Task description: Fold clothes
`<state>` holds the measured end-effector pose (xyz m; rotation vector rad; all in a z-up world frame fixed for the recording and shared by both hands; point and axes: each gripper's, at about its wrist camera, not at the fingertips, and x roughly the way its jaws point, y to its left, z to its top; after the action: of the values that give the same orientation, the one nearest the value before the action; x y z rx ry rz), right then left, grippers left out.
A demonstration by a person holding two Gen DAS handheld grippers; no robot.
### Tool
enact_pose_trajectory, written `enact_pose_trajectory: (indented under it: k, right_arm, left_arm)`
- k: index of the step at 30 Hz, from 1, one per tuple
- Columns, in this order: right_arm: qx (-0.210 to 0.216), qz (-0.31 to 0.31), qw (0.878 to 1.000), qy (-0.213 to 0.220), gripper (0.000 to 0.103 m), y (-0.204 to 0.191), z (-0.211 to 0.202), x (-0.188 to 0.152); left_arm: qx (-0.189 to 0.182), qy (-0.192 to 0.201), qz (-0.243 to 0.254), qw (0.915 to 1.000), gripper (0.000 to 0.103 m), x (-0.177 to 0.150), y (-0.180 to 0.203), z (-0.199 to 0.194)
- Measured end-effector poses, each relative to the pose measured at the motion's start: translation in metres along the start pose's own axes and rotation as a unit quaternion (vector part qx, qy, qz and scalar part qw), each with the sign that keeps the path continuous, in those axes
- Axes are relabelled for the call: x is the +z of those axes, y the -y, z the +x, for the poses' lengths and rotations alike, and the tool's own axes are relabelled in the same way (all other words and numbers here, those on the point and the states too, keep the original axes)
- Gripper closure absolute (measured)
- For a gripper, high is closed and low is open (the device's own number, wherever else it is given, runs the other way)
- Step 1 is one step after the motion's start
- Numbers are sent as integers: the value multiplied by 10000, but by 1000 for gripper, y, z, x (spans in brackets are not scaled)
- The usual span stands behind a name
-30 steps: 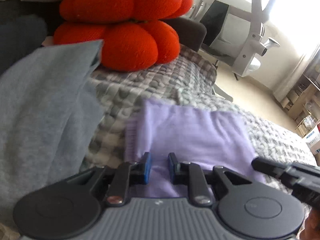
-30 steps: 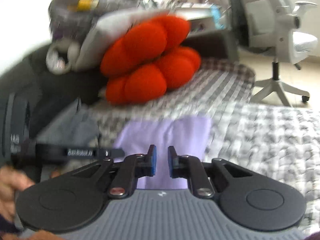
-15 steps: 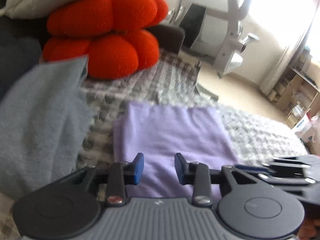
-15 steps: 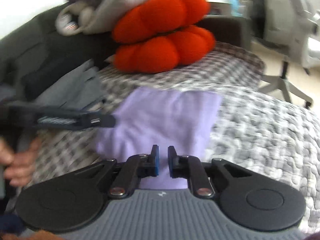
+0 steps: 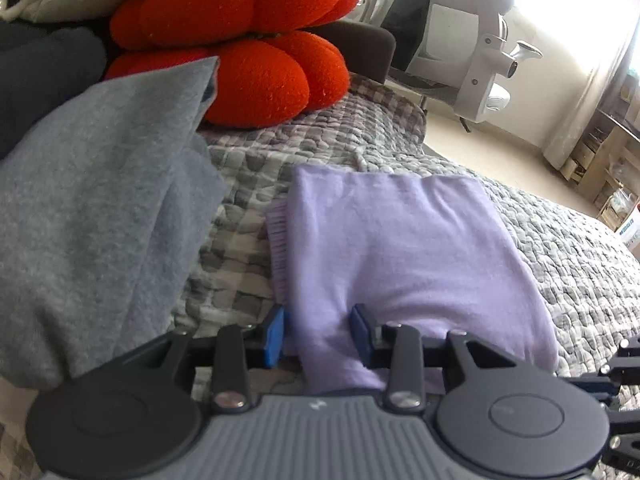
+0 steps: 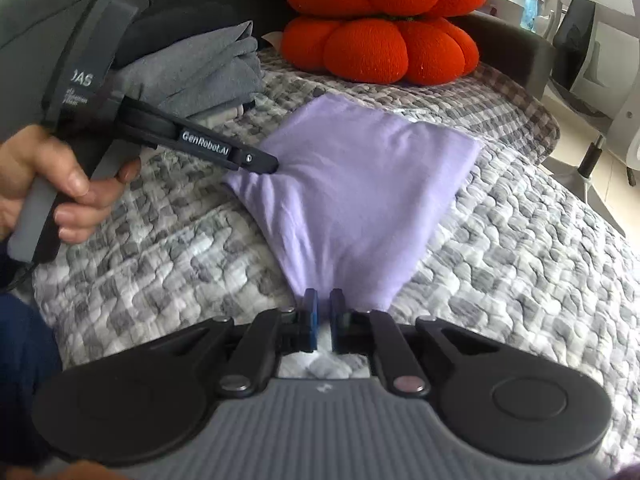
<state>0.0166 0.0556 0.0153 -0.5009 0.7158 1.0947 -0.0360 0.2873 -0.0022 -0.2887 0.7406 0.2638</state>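
**Both grippers at near edge of folded lilac garment**

Left wrist view: grey folded garment (image 5: 92, 216) fills left of frame, lying on checked quilt (image 5: 240, 264). Orange cushion (image 5: 240, 40) upper centre. Lilac garment (image 5: 400, 248) centre to right, flat on quilt. Left gripper (image 5: 318, 336) bottom centre, jaws spread and opening, lilac near corner lying between them, pads not squeezing. White office chair (image 5: 488, 52) upper right.

Right wrist view: hand (image 6: 44, 188) holds left gripper at left, tip on lilac edge. Right gripper (image 6: 323, 312) bottom centre, jaws closing, nearly together, at lilac near corner; actual pinch unclear.
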Motion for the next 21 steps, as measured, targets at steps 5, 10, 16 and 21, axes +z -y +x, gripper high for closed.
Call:
enact_pose_trajectory:
  k: [5,10,16,21]
  right_arm:
    - [-58,66,10000,13,94,-2,0,-2]
    - [-71,352,9993,-84,90,-1,-2,2]
    - [225,1614,9856,445,63,36,-28,10]
    - [195,3470,9318,1047,39,87,-20,-10]
  left_arm:
    - [118,42,271,9996,65,0,11,-9]
    - [76,18,264,9996,59,-6,5,-7]
    - [-3,0,283,9996,58,-10,2,-9]
    - [48,-6,345,9994,55,-10,4,-6]
